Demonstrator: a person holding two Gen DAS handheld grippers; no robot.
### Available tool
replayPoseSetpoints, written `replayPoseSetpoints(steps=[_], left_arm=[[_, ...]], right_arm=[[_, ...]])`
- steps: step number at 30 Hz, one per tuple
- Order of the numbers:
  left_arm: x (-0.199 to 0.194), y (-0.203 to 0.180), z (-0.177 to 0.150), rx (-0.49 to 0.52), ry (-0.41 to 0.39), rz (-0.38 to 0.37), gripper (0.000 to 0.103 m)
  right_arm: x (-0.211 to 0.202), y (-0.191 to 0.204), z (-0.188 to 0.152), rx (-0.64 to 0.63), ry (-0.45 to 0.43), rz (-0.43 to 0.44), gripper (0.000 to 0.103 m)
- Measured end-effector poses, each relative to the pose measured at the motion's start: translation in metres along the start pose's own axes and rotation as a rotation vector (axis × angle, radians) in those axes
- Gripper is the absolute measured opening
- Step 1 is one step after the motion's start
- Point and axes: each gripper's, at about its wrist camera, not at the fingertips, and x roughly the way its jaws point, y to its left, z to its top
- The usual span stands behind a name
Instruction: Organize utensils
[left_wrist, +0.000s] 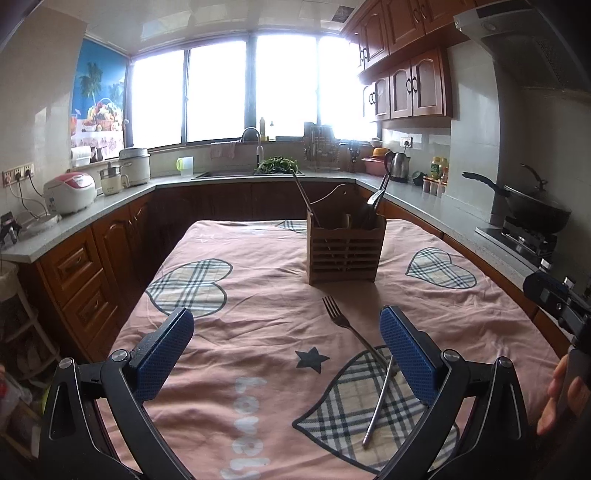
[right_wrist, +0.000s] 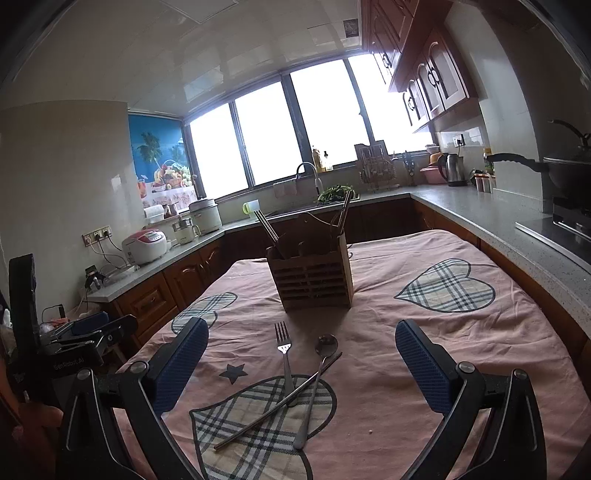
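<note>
We see 3 loose utensils on the pink cloth (right_wrist: 424, 343) near the table's front edge: a fork (right_wrist: 284, 356), a spoon (right_wrist: 316, 384) and a metal chopstick (right_wrist: 280, 400). In the right wrist view the fork lies tines away from us, handle running onto a plaid heart patch (right_wrist: 258, 424). The spoon lies just right of it, bowl far, handle near. The chopstick runs diagonally across both handles, touching them; which lies on top we cannot tell. In the left wrist view only the fork (left_wrist: 345, 325) and chopstick (left_wrist: 376, 402) show, the rest hidden behind the right finger pad.

Behind them, mid-table and well apart, stands a slatted wooden utensil holder (right_wrist: 314, 280), upright. It holds 2 chopsticks leaning left (right_wrist: 267, 227) and more utensils on the right side (right_wrist: 343, 214); a ladle-like piece (left_wrist: 380, 192) shows there in the left view.

The left gripper (left_wrist: 286, 354) hovers over the cloth, jaws spread wide, nothing between them. The right gripper (right_wrist: 301, 363) hovers with jaws equally wide, empty, the 3 utensils lying between its blue pads (right_wrist: 421, 362) in view. A hand (left_wrist: 561, 395) grips the right tool's handle at the left view's edge.

Around the table we see a grey countertop (right_wrist: 480, 218), sink faucet (right_wrist: 306, 170), kettle (right_wrist: 454, 168), rice cooker (right_wrist: 146, 245), wok (left_wrist: 535, 210) on the stove.
</note>
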Motion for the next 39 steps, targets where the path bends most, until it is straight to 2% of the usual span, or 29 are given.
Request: replayPoseSetpoints(steps=[3, 6, 9, 13, 16, 21, 32, 39], left_arm=[[-0.011, -0.003, 0.014, 0.029, -0.022, 0.01, 0.103], [-0.018, -0.003, 0.024, 0.026, -0.012, -0.014, 0.103], [-0.024, -0.003, 0.019, 0.009, -0.048, 0.029, 0.103], [-0.022, -0.002, 0.003, -0.025, -0.077, 0.077, 0.103], [-0.018, -0.007, -0.01, -0.003, -0.093, 0.136, 0.103], [-0.022, -0.008, -0.027, -0.005, -0.144, 0.185, 0.103], [-0.012, -0.015, -0.033, 0.035, -0.033, 0.204, 0.103], [-0.014, -0.023, -0.036, 0.062, -0.009, 0.189, 0.103]], right_arm=[[-0.01, 0.011, 0.019, -0.075, -0.01, -0.01, 0.103], [-0.024, 0.019, 0.039, -0.124, -0.055, -0.023, 0.103], [-0.031, 0.022, 0.046, -0.126, -0.07, -0.02, 0.103], [-0.031, 0.02, 0.028, -0.098, -0.096, -0.037, 0.103], [-0.027, 0.019, 0.008, -0.088, -0.114, -0.061, 0.103], [-0.022, 0.016, -0.018, -0.072, -0.148, -0.096, 0.103], [-0.012, 0.014, -0.036, -0.062, -0.084, -0.131, 0.103], [-0.014, 0.015, -0.038, -0.063, -0.076, -0.127, 0.103]])
